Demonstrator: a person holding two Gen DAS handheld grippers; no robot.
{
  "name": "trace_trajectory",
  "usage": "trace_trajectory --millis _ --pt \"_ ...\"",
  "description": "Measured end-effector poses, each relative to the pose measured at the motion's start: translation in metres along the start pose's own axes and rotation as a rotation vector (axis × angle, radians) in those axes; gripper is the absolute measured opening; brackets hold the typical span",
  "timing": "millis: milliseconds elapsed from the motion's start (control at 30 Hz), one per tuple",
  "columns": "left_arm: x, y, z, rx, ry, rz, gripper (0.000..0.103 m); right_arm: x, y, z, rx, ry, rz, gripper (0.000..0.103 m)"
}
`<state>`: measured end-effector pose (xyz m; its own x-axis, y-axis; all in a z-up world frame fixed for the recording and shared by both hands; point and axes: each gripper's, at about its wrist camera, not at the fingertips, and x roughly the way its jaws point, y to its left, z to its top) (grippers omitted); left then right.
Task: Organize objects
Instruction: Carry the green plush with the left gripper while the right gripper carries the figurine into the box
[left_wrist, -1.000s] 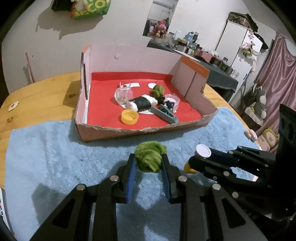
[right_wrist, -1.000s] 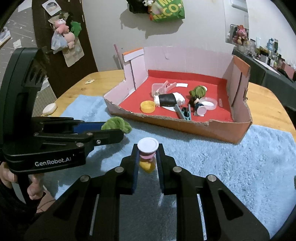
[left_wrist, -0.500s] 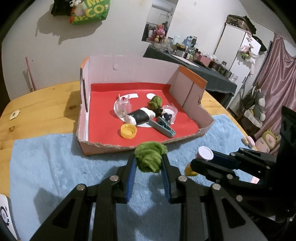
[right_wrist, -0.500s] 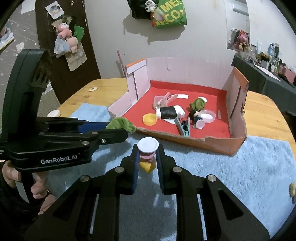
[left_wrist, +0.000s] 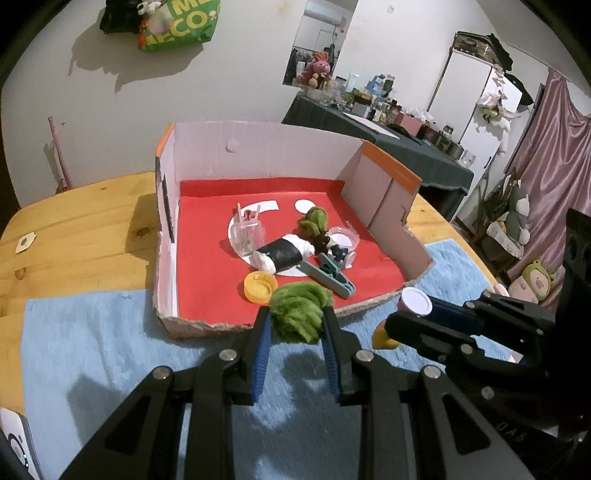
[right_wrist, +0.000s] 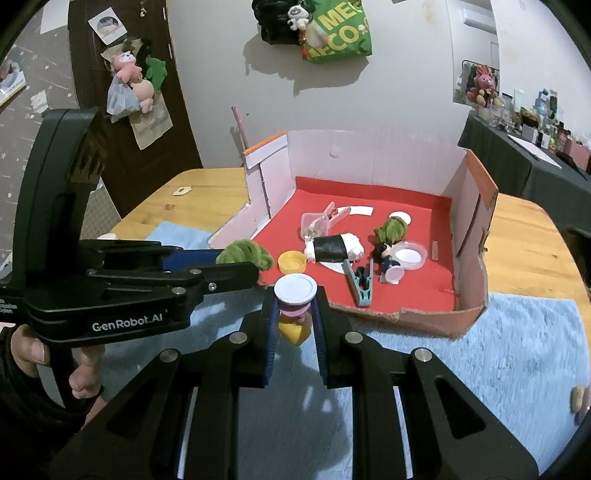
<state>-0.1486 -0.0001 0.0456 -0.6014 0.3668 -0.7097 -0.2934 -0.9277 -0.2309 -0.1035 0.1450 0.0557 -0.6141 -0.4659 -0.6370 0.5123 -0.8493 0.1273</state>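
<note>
The left gripper (left_wrist: 297, 325) pinches a fuzzy green tuft (left_wrist: 300, 314); the right gripper (right_wrist: 294, 314) clamps a small white-capped yellow bottle (right_wrist: 294, 314). Both have risen off the blue towel (left_wrist: 110, 339), and the red-floored cardboard box (left_wrist: 207, 258) now sits lower, mid-frame, so drop-off looks close.

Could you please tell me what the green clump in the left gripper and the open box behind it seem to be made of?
Green clump: seemingly fuzzy fibre, perhaps plush or yarn; its matte surface looks tufted.
Open box: apparently cardboard; its front edge is torn and ragged, showing brown pulp. Walls look pale and matte; the floor looks like red paper or felt.
</note>
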Motion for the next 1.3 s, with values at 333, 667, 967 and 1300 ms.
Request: trace_trajectory --millis 333,667,967,1300 --pt "0.005 0.003 0.008 -0.002 0.006 0.001 0.028 0.007 -0.004 0.015 0.000 -0.003 0.003 0.017" --pt "0.020 0.009 0.022 -0.008 0.024 0.007 0.028 0.026 -0.016 0.029 0.012 0.005 0.005 0.017" --pt "0.037 0.016 0.024 -0.009 0.058 0.013 0.028 0.049 -0.027 0.030 0.032 0.035 0.020 0.017" --pt "0.049 0.022 0.018 -0.011 0.100 0.017 0.028 0.074 -0.032 0.024 0.050 0.084 0.033 0.017"
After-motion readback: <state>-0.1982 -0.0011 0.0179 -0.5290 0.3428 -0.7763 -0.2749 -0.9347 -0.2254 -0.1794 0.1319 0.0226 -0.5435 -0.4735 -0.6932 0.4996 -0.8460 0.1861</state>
